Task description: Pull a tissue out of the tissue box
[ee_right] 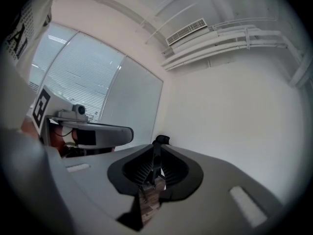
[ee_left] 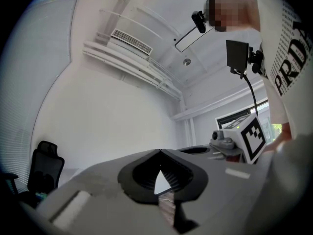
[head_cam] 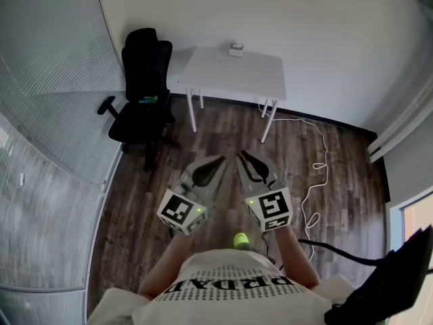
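Note:
A small tissue box (head_cam: 235, 49) stands at the back edge of a white table (head_cam: 257, 80) against the far wall, well away from both grippers. I hold the two grippers side by side in front of my body, above the wood floor, pointing toward the table. My left gripper (head_cam: 222, 159) (ee_left: 159, 152) has its jaw tips touching and holds nothing. The jaws of my right gripper (head_cam: 240, 154) (ee_right: 156, 148) stand a narrow crack apart with nothing between them. Each gripper's marker cube shows in the other's view.
A black office chair (head_cam: 143, 93) stands left of the table. A white cable (head_cam: 318, 175) trails over the floor on the right. A dark object (head_cam: 392, 276) sits at the lower right. Frosted glass panels run along the left side.

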Demonstrator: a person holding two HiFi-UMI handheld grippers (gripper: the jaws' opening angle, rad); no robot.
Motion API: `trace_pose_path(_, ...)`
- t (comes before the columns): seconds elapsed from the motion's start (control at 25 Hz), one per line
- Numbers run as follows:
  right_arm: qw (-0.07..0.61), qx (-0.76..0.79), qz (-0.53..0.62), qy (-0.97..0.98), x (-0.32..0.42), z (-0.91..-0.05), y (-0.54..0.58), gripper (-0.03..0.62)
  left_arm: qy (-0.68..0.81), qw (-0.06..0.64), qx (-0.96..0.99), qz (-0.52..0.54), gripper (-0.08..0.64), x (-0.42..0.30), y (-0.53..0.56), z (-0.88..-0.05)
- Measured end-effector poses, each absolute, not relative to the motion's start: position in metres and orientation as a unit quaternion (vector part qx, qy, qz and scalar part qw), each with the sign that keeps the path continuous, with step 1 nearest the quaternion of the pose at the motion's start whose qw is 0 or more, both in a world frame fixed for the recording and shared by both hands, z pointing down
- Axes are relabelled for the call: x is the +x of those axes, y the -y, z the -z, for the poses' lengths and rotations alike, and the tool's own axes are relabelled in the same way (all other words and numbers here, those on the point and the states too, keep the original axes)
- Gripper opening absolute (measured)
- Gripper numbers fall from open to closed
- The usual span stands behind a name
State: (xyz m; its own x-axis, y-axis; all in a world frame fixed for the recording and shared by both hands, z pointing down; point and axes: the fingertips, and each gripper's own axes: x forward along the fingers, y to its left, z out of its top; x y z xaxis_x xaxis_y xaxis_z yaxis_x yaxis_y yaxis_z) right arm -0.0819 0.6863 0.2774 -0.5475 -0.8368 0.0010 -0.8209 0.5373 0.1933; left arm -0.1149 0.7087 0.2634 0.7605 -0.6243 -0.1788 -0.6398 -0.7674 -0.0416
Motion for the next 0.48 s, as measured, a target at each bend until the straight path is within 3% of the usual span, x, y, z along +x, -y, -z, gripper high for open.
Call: trace_pose_path(0.48, 0.052, 0.455, 0.068, 0.886, -0.033, -0.277, -0.632, 0.049, -0.354, 0.051, -0.931, -0.068, -0.006, -0.063, -0.655, -0.265)
